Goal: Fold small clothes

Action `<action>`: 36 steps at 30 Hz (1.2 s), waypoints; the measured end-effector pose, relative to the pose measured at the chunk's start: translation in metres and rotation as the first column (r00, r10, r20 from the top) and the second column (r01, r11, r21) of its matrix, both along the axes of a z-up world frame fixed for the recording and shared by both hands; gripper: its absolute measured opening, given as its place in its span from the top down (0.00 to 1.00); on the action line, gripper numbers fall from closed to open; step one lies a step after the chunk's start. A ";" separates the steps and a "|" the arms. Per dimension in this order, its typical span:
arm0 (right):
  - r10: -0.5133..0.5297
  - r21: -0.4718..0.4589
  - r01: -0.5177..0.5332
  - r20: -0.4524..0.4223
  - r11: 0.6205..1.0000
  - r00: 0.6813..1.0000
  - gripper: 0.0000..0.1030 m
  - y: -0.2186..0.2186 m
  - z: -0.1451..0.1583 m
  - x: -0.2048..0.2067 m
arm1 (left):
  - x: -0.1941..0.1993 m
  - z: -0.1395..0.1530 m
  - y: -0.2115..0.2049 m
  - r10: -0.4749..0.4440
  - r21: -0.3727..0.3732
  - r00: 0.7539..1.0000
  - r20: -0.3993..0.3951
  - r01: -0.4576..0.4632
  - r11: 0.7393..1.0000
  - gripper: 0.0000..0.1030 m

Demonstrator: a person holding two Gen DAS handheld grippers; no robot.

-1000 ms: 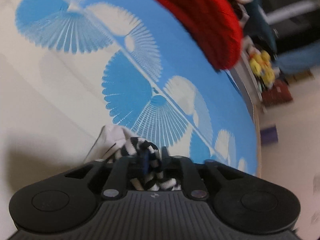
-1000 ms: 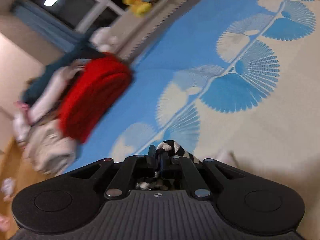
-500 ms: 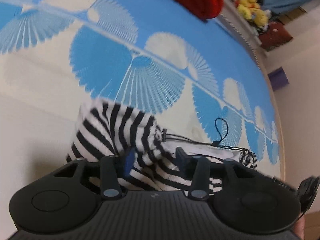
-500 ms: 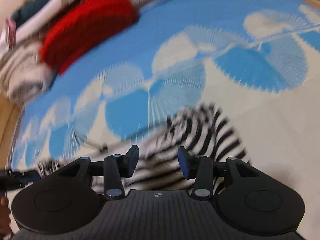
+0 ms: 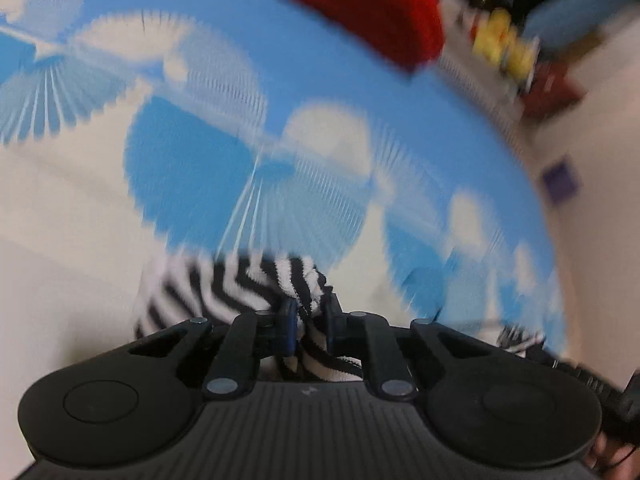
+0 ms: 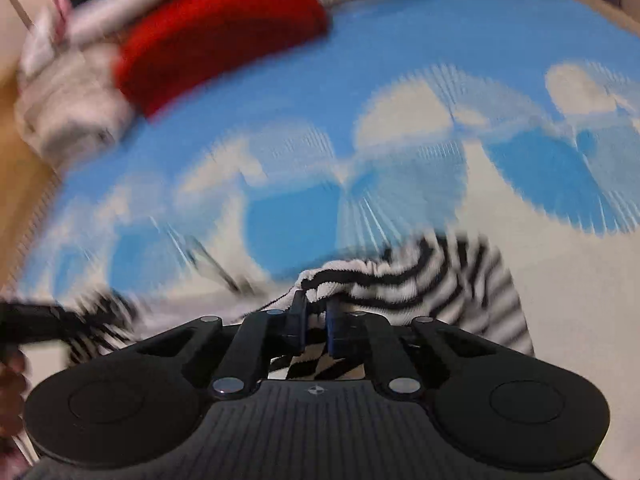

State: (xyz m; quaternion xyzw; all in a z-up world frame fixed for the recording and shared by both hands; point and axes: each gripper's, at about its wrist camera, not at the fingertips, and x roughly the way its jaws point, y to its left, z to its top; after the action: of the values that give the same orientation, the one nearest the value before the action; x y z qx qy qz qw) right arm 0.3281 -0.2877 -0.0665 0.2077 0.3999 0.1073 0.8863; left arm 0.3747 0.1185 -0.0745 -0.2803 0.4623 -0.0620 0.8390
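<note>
Your left gripper (image 5: 308, 316) is closing its jaws, and a bunch of the striped cloth (image 5: 224, 284) is squeezed between them. The black and white cloth lies on the bed cover (image 5: 192, 168), the one with blue and white fan shapes. It sits right in front of your gripper, at the near edge of the blue part, where the cover turns cream.

Your right gripper (image 6: 316, 316) is closing its jaws too, and it pinches another bit of the same striped cloth (image 6: 452, 276). From this side the cloth spreads out to the right of the gripper, flat on the cover (image 6: 400, 60).

Far back on the cover you can see a red folded thing (image 6: 216, 36). Just beside it is a heap of pale clothes (image 6: 68, 100). The yellow toy (image 5: 504, 48) sits past the edge of the bed.

Both pictures are blurry.
</note>
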 end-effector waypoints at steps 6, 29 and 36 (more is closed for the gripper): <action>-0.107 0.040 0.105 0.063 0.994 0.992 0.91 0.010 -0.014 0.025 | 0.007 0.008 0.012 0.122 -0.076 0.988 0.096 -0.114 0.990 0.81; -0.085 -0.255 0.056 -0.101 0.965 0.991 0.53 -0.027 -0.080 0.031 | 0.018 -0.033 0.023 -0.088 0.271 0.995 -0.053 0.099 0.957 0.42; -0.225 -0.173 0.235 0.077 0.957 0.971 0.98 -0.050 -0.035 0.019 | 0.015 -0.015 0.033 -0.013 0.307 0.995 0.094 -0.017 0.952 0.99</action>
State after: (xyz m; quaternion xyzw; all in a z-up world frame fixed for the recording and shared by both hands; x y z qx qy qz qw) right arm 0.3468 -0.3376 -0.1017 0.1683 0.3560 -0.0273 0.9188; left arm 0.3892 0.1511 -0.0892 -0.1436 0.4257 -0.0018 0.8934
